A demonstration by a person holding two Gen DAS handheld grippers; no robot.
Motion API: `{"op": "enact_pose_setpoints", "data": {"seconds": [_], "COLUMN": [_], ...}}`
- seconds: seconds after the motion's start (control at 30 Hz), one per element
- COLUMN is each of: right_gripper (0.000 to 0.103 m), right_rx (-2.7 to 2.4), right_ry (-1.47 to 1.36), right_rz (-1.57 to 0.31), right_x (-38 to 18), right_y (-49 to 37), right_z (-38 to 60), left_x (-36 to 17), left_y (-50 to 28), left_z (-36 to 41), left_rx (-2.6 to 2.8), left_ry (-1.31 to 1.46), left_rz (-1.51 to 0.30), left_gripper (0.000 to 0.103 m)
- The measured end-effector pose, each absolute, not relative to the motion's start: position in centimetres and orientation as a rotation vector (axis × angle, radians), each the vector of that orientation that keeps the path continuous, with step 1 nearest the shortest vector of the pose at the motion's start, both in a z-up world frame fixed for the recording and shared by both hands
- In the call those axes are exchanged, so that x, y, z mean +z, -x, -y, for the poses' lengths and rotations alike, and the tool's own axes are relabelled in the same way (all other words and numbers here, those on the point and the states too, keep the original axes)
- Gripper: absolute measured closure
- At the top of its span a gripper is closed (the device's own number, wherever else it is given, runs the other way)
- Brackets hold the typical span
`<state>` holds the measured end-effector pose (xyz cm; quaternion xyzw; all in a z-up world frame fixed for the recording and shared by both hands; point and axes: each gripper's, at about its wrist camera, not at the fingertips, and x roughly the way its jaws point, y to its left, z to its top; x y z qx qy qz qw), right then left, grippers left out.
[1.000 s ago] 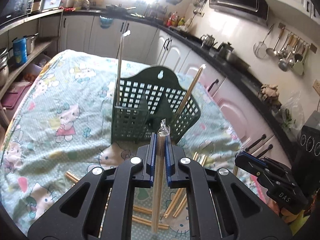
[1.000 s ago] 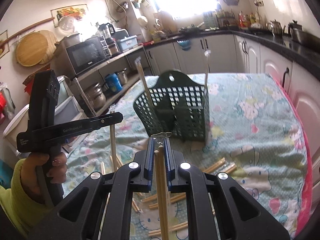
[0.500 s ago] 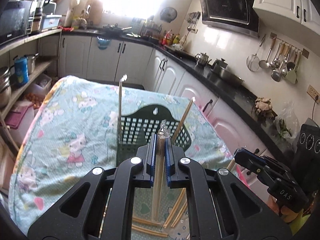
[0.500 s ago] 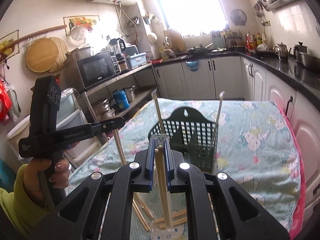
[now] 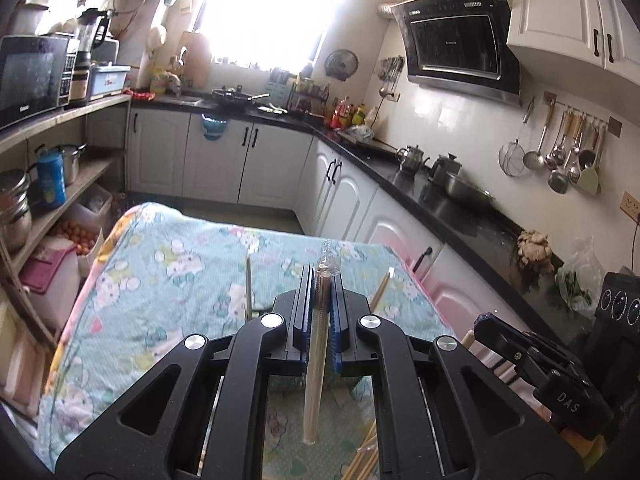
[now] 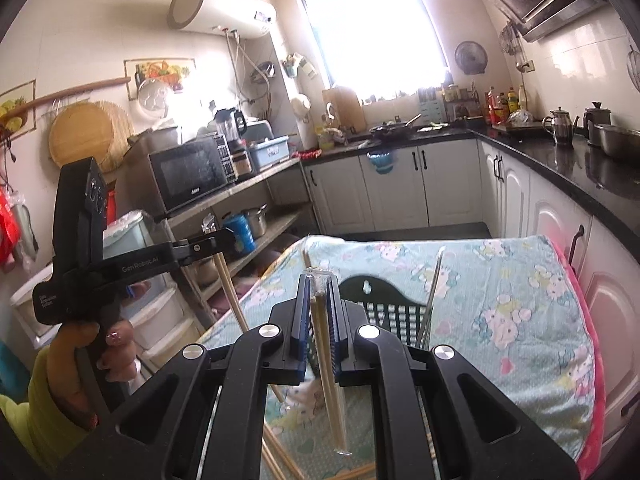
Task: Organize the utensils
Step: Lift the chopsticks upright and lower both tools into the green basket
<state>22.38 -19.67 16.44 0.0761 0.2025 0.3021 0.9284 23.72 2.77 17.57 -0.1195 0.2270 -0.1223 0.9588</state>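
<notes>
My left gripper point(image 5: 321, 280) and right gripper point(image 6: 319, 285) each clench wrapped chopsticks point(image 5: 316, 364) hanging steeply. I judge they may slip, or miss the green basket point(image 6: 384, 300) and topple it.

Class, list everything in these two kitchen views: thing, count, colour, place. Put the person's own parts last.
Wrapped chopsticks: two packs, tan in clear sleeves, one in each gripper.
Utensil basket: one, dark green, on the table; two sticks stand in it.
Loose chopsticks: several, tan, on the cloth.
Tablecloth: one, light blue cartoon print.
Microwave: one, black, on a shelf.
Left gripper: black, shut.
Right gripper: black, shut.
Hand: one, on the left gripper's handle.
</notes>
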Motion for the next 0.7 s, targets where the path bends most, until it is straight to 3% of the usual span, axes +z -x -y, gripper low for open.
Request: {"op": "enact_pose_setpoints", "data": {"seconds": [0.7], "right_gripper": [0.094], "right_rx": [0.525], "right_ry": [-0.197], "right_rz": [-0.266], "right_x": [20.7], "right_y": [-27.6], "right_z": [20.6], "left_x": [20.3], "left_y": [-28.0], "left_z": [-0.2], "left_rx": [-0.213], "left_ry": [0.215], "left_rz": [-0.333], "left_gripper": [0.1]}}
